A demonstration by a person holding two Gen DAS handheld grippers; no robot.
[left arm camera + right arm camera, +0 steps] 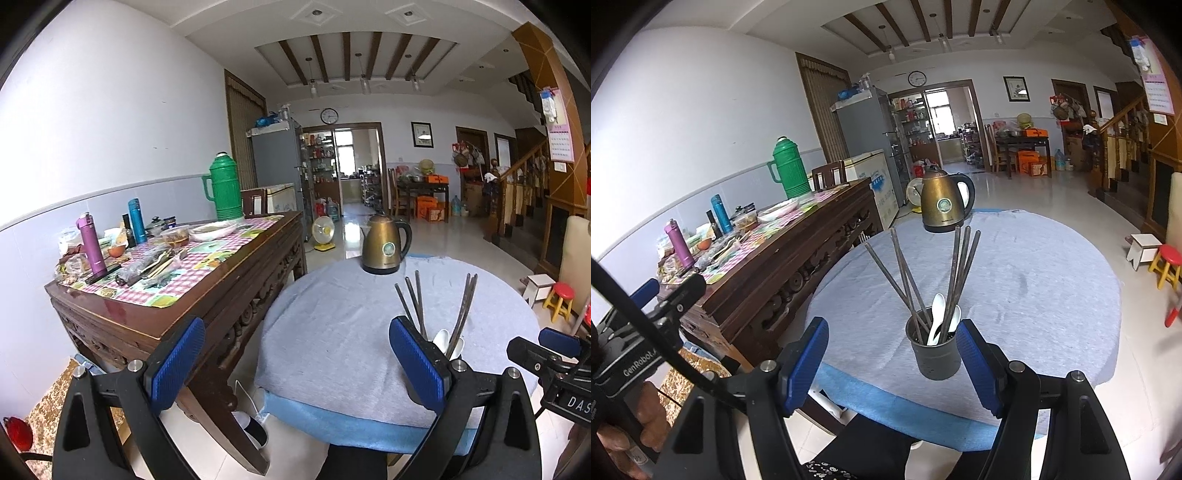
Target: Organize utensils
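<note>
Grey-clothed round table (pixel 1034 280) — dark cup (pixel 936 356), grey chopsticks (pixel 955 280), white spoons (pixel 937 317).

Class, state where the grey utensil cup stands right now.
In the right wrist view the utensil cup stands on the round table, near its front edge, nearer than the brass kettle.

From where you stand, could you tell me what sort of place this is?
Most likely a home's dining and living room: a cloth-covered round table with an electric kettle, a fridge, and a staircase.

Both grippers (pixel 295 365) (pixel 894 365): jaws apart
</note>
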